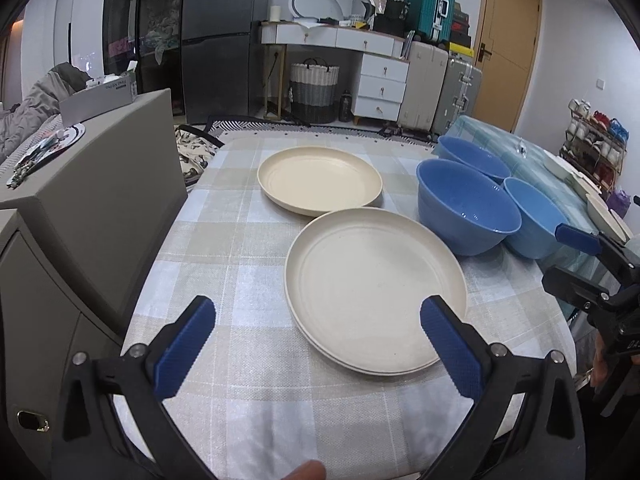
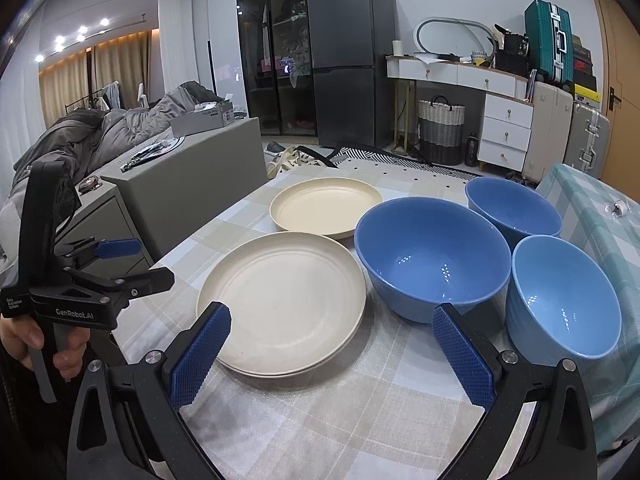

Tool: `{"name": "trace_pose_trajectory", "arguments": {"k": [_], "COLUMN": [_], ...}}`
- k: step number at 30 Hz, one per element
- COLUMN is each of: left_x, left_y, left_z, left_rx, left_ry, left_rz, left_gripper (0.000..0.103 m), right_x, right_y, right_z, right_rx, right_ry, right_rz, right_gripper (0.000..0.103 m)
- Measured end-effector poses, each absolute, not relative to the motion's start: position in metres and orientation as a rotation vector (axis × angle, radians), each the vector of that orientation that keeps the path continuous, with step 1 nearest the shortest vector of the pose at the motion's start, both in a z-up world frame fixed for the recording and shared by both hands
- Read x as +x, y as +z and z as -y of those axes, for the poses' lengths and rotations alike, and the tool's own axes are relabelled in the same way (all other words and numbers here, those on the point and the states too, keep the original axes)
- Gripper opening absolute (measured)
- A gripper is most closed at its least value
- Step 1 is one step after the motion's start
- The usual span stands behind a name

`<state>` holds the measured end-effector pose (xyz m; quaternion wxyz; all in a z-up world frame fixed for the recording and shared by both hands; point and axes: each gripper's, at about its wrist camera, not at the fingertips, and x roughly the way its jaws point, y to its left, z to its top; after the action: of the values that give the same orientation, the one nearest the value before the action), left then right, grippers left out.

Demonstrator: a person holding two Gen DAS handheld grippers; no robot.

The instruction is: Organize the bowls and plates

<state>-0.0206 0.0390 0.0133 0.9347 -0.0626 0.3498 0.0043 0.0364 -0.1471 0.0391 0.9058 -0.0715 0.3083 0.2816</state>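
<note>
Checked tablecloth (image 1: 248,240) | left view: shoe rack (image 1: 596,152) | right view: bed (image 2: 80,140)

Cream plates (image 1: 374,288), blue bowls (image 2: 432,258), beige-checked tablecloth (image 1: 224,240).

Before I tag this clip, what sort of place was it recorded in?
Probably a lived-in home, a studio-style room. A fridge, stacked suitcases beside a white drawer desk, and rumpled bedding surround the checked-cloth table holding the plates and bowls.
</note>
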Motion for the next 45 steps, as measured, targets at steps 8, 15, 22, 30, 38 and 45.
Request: {"name": "trace_pose_trajectory", "arguments": {"k": [8,15,22,30,38,45], "left_x": [-0.043,-0.047,-0.047,-0.046,-0.037,-0.026], "left_y": [0.024,0.029,0.029,0.03,0.04,0.052], "left_z": [-0.044,-0.045,-0.048,-0.051,-0.053,-0.059], "left_rx": [-0.157,-0.152,-0.165,-0.175,-0.185,-0.183], "left_ry": [0.02,0.036,0.045,0.048,0.055,0.069], "left_rz": [-0.64,-0.615,-0.615,-0.617,-0.616,-0.615], "left_gripper": [0.103,0.103,0.103,0.103,0.103,0.103], "right_x": [0.022,0.017,0.019,0.021,0.027,0.043], "right_y": [0.052,0.057,0.059,0.059,0.065,0.078], "right_z": [0.153,0.153,0.15,0.15,0.145,0.13], "right_rx": [-0.112,-0.106,-0.113,-0.111,-0.099,-0.113], "right_ry": [0.601,0.612,0.618,0.621,0.632,0.636], "right_rz": [-0.556,-0.533,-0.532,-0.535,-0.536,-0.54], "right_gripper": [0.102,0.102,0.102,0.102,0.102,0.102]}}
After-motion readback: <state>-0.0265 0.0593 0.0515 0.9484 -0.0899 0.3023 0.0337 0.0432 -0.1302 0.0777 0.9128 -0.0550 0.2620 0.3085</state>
